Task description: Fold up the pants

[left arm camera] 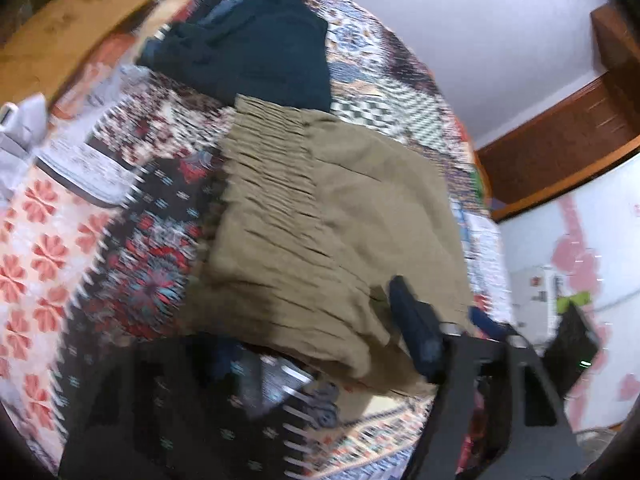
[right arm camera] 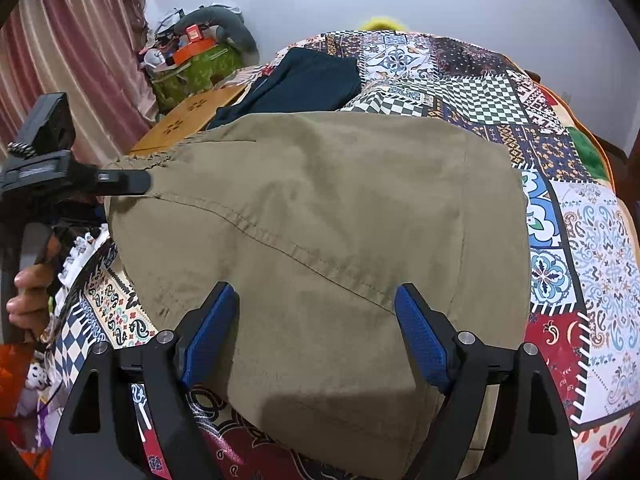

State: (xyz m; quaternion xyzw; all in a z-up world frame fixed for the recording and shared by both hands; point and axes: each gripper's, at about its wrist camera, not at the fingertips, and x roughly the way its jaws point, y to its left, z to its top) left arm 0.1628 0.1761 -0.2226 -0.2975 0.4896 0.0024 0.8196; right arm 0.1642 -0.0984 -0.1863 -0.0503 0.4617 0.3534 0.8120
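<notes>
The khaki pants (right arm camera: 320, 248) lie folded into a broad, roughly square bundle on the patchwork bedspread (right arm camera: 568, 280), filling the middle of the right wrist view. A stitched seam runs diagonally across the top layer, and the gathered elastic waistband (left arm camera: 264, 152) forms the edge toward the wooden board, showing as rows of pleats in the left wrist view.

The right gripper (right arm camera: 316, 336) hangs over the near edge of the pants, its two blue-padded fingers (right arm camera: 420, 344) spread wide apart with bare khaki cloth between them; they hold nothing.

The left gripper (right arm camera: 132, 182) reaches in from the left of the right wrist view, its black tip at the waistband corner of the pants, just touching or overlapping the cloth there. The left wrist view is smeared with motion blur: one dark blue finger (left arm camera: 412, 328) shows against the cloth edge, while the other is lost in the blur, so I cannot tell whether its fingers are apart or together. A hand (right arm camera: 30, 296) grips that tool's handle at the left edge.

Beyond the pants, a dark teal garment (right arm camera: 304, 80) lies crumpled on the bedspread, touching or nearly touching the far edge of the khaki bundle. A wooden board (right arm camera: 188, 116) with cut-out flower shapes sits just beside the bed, with a green patterned bag (right arm camera: 192, 72) behind it and pink curtains (right arm camera: 80, 48) to the left.
</notes>
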